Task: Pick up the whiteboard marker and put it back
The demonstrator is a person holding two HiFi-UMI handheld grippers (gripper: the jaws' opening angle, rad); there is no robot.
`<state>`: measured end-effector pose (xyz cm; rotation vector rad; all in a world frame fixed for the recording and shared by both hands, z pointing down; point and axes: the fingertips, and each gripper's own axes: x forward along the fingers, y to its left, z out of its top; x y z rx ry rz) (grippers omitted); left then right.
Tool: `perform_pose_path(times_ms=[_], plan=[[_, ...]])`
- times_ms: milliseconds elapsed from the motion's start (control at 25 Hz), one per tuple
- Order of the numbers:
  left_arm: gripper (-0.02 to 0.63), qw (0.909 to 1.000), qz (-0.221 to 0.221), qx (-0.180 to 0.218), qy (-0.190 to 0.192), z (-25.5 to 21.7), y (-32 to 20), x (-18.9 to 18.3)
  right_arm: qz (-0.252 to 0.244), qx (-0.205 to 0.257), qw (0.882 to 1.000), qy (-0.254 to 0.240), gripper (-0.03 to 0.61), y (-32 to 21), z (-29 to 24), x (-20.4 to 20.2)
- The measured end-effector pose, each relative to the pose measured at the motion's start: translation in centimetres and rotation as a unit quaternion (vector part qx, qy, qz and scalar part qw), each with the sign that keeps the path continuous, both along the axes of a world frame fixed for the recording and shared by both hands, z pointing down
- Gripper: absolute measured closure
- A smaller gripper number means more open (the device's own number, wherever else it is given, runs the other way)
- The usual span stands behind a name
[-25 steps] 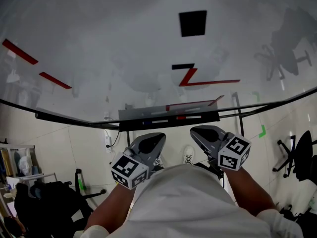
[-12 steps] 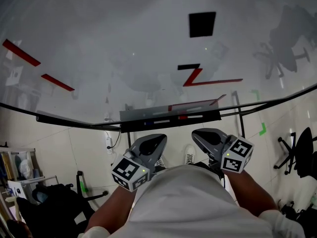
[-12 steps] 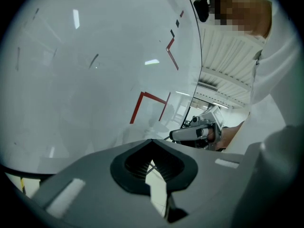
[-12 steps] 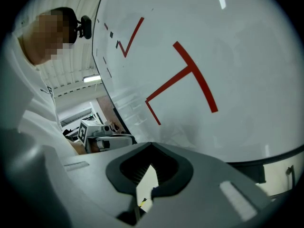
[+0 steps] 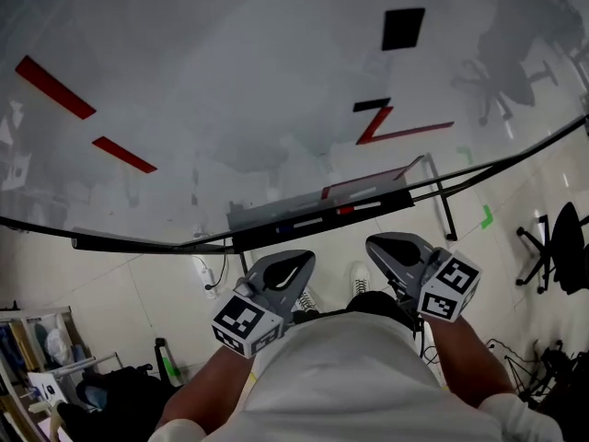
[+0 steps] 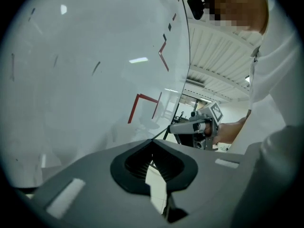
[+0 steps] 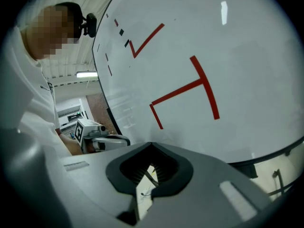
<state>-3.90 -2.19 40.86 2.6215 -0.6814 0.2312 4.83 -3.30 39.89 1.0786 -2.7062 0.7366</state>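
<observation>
Left gripper (image 5: 296, 263) and right gripper (image 5: 379, 245) remain closed and empty below the whiteboard (image 5: 230, 72). The board now appears tilted, its red marks shifted right.

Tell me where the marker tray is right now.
Head view, centre: the marker tray runs along the whiteboard's bottom edge, just beyond the left gripper and right gripper.

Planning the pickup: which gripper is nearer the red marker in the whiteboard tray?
Right. The right gripper sits just below and right of the red marker; the left gripper is below and farther to its left.
</observation>
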Motion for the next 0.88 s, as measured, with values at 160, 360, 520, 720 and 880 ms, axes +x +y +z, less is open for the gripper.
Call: perform_pose_path(times_ms=[160,360,520,720,880], plan=[[0.597,0.9999,0.017,0.0,0.001,0.2,0.5,-0.1,0.019,0.019,1.0,0.014,0.577,0.7,-0.6,-0.5],[0.597,0.9999,0.005,0.003,0.01,-0.3,1.4,0.1,0.004,0.008,1.0,0.019,0.577,2.4,-0.1,-0.5],[0.597,0.9998,-0.017,0.001,0.009,-0.2,2.5,1.1,-0.025,0.005,1.0,0.017,0.577,3.8,-0.1,0.0],[0.597,0.9979,-0.063,-0.001,0.009,-0.3,4.5,3.9,-0.061,0.011,0.998,0.011,0.577,5.9,-0.5,2.8],[0.597,0.9953,-0.097,0.003,0.004,-0.9,7.0,6.8,-0.08,0.006,0.997,0.003,0.577,8.0,-0.5,6.1]])
